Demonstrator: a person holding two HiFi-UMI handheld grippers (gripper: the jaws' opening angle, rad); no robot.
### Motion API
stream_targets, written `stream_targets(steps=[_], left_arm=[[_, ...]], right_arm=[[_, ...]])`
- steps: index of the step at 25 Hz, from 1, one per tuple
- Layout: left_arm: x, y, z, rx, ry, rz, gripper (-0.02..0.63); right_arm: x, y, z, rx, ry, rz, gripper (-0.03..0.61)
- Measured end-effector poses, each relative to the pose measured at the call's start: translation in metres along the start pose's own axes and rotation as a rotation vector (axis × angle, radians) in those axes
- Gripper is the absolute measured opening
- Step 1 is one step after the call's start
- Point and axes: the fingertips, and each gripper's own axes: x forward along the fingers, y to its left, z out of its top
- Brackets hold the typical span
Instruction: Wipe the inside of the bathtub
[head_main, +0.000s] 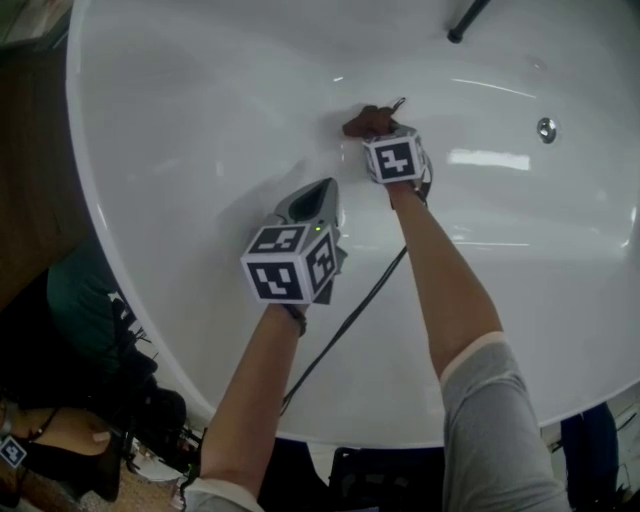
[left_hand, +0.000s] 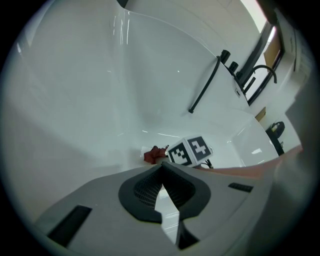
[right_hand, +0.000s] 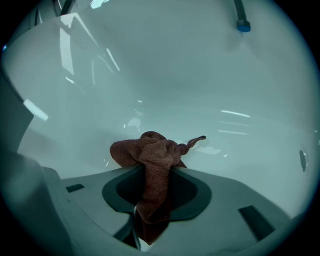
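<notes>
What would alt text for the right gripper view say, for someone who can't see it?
The right gripper is shut on a crumpled brown cloth, whose bunched end sticks out past the jaws toward the white inside of a bathtub. A dark pipe end shows at the top.

Head view: bright, even. White glare streaks on my bathtub (head_main: 180, 130) wall. A soft shadow falls left of my left gripper (head_main: 318, 192), so light comes from my right. Both gripper views: fisheye, black corners, bowed lines. Right gripper view is dimmer with a teal cast; cloth (right_hand: 152, 155) weave sharp.
</notes>
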Motion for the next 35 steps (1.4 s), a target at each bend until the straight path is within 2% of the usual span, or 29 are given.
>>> stream_targets(steps=[3,5,10,15,18,22,25,28,31,35], left_arm=[[0.000,0.002,0.001,-0.005,-0.002,0.002,0.006],[0.000,0.003,0.000,-0.006,-0.002,0.002,0.006],[-0.001,0.001,0.000,-0.014,-0.002,-0.005,0.006],[0.002,-0.005,-0.005,-0.017,0.007,-0.014,0.006],[0.006,-0.012,-0.007,-0.012,0.010,-0.021,0.006],[0.009,-0.012,-0.010,-0.012,0.014,-0.019,0.006],[0.008,-0.007,-0.011,-0.015,0.014,-0.014,0.006],[0.007,-0.004,-0.011,-0.017,0.013,-0.009,0.006],[0.006,-0.002,-0.008,-0.020,0.008,-0.006,0.006],[0.005,-0.002,0.001,-0.022,-0.009,-0.001,0.006]], right_arm=[[0.004,-0.015,0.023,0.007,0.002,-0.040,0.130],[0.003,-0.018,0.021,-0.014,0.027,-0.052,0.130],[-0.011,-0.013,-0.031,0.002,0.072,-0.040,0.130],[-0.025,0.004,-0.080,-0.067,0.074,-0.018,0.130],[-0.022,0.001,-0.068,-0.103,0.051,-0.027,0.130],[-0.009,-0.014,-0.019,-0.114,-0.001,-0.059,0.130],[-0.002,-0.025,0.008,-0.100,0.001,-0.080,0.132],[-0.002,-0.020,0.001,-0.090,0.017,-0.090,0.130],[-0.011,0.003,-0.008,-0.138,-0.003,-0.070,0.130],[-0.016,0.042,-0.039,-0.191,0.038,-0.028,0.130]])
